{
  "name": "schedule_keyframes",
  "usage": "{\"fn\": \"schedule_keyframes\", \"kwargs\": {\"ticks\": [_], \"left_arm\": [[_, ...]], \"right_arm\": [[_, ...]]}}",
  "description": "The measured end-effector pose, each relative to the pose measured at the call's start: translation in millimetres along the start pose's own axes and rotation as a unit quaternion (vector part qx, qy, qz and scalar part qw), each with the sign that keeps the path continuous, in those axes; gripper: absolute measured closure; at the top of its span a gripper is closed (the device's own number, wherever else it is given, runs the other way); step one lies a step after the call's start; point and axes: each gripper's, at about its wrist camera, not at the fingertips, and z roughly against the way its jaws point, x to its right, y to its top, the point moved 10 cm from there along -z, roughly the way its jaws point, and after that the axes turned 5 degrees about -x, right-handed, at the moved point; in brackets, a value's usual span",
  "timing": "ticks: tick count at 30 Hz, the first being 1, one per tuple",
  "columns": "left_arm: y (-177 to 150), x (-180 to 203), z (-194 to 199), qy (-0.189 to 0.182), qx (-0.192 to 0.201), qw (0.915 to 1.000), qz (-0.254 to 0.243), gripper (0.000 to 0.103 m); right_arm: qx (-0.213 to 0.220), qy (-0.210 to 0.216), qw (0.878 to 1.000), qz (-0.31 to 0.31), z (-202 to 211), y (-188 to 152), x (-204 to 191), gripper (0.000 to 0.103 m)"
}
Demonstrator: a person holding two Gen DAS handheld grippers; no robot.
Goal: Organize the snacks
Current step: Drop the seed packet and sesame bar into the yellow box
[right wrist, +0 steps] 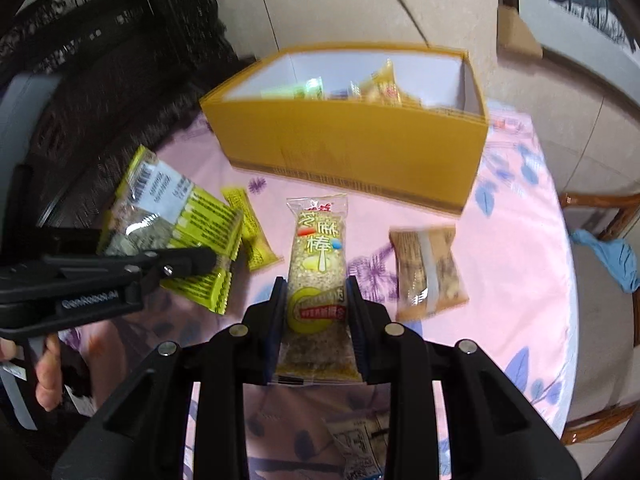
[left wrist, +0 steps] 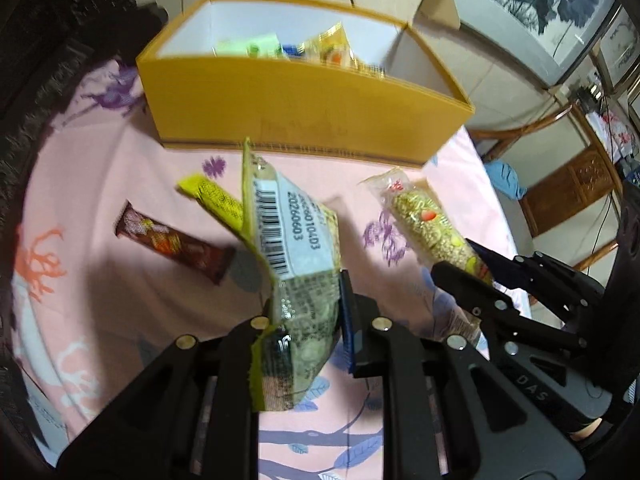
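now, by part:
left gripper [left wrist: 308,312]: clamped on a yellow-green packet [left wrist: 288,240], held above the pink cloth [left wrist: 120,168]
right gripper [right wrist: 316,308]: clamped on a sesame stick [right wrist: 318,256], also lifted
yellow box [right wrist: 352,152]: behind both, snacks inside
brown bar [left wrist: 176,244]: lying on the cloth

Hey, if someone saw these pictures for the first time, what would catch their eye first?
Probably the yellow box at the table's far side, already holding wrapped snacks. Next, both grippers lifted over the pink floral cloth: the left gripper clamps a green packet, the right gripper a sesame bar.
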Motion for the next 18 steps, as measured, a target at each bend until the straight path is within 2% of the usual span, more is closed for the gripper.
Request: {"fn": "schedule_keyframes", "kwargs": {"ticks": [3, 6, 9, 12, 18], "left_arm": [[20, 1, 15, 0.010, 0.021, 0.9997, -0.001, 0.087], [54, 0, 29, 0.020, 0.043, 0.9989, 0.003, 0.087], [102, -10, 37, 0.033, 0.062, 0.9974, 0.016, 0.087], [138, -16, 38, 0.026, 0.068, 0.9968, 0.032, 0.087], [193, -26, 49, 0.029, 0.088, 0.9951, 0.034, 0.087]], "right_arm": [[0.030, -0.005, 1.000, 0.010, 15, 27, -4, 0.073], [0.054, -0.020, 0.998, 0.018, 22, 67, 0, 0.073], [0.071, -0.029, 0.997, 0.015, 24, 108, 8, 0.073], [0.078, -0.032, 0.996, 0.013, 19, 143, 18, 0.073], [0.091, -0.043, 0.995, 0.020, 21, 181, 27, 0.073]]}}
